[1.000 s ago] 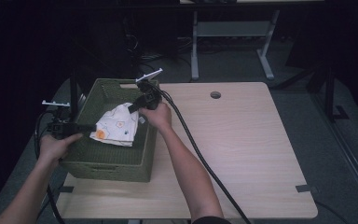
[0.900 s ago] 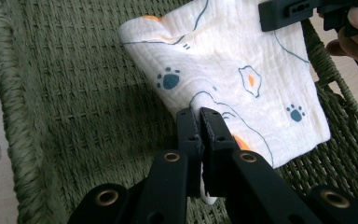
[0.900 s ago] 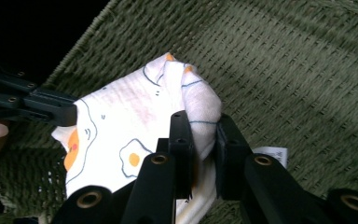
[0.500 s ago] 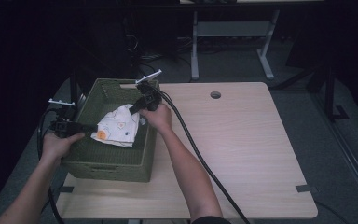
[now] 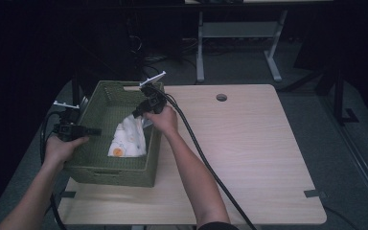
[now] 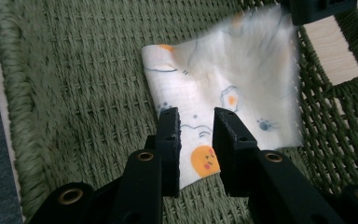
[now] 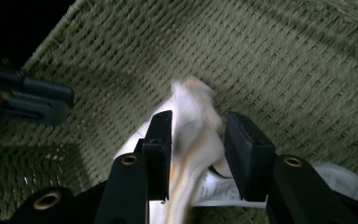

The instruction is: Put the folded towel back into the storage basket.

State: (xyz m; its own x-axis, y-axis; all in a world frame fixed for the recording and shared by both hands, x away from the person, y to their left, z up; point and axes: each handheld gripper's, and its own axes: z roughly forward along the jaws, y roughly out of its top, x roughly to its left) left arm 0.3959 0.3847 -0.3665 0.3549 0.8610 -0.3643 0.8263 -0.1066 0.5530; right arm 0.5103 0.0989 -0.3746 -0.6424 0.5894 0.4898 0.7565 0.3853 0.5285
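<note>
I'm working inside the green woven basket [image 5: 106, 168] at the left of the high view, where a white printed cloth [image 5: 127, 139] is lying against its right-hand wall. My right gripper [image 5: 140, 113] is reaching in over the basket's far right corner; in the right gripper view its jaws are standing apart with a raised, blurred fold of the cloth between them, so I judge I'm either letting go or about to bite, and I can't call it a firm hold. My left gripper [image 5: 95, 131] is hanging at the left-centre of the high view, over the basket's left wall, pointed toward the cloth. In the left gripper view its jaws are parted just above the cloth's near corner with the orange face print, gripping nothing, probably placed there to take that corner.
</note>
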